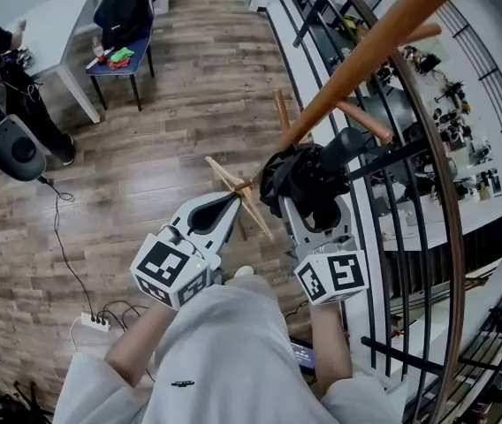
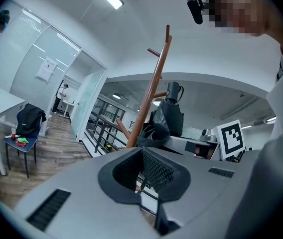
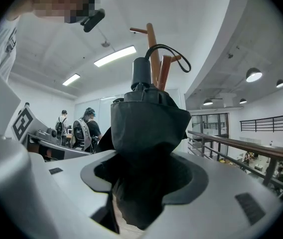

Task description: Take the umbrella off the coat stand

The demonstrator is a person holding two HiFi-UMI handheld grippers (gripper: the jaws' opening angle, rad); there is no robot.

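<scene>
the right gripper [image 3: 141, 177] is clenched wide around the bundled canopy of a folded black umbrella [image 3: 149, 116], which stands upright in its jaws with the handle on top. the handle's strap loop [image 3: 179, 53] lies right beside the upper pegs [image 3: 164, 67] of the wooden coat stand [image 1: 366, 53]; whether it hangs on one cannot be told. the left gripper [image 2: 141, 171] sits just left of the stand's pole, jaws together on nothing. a black railing [image 1: 392, 237] runs behind the stand.
</scene>
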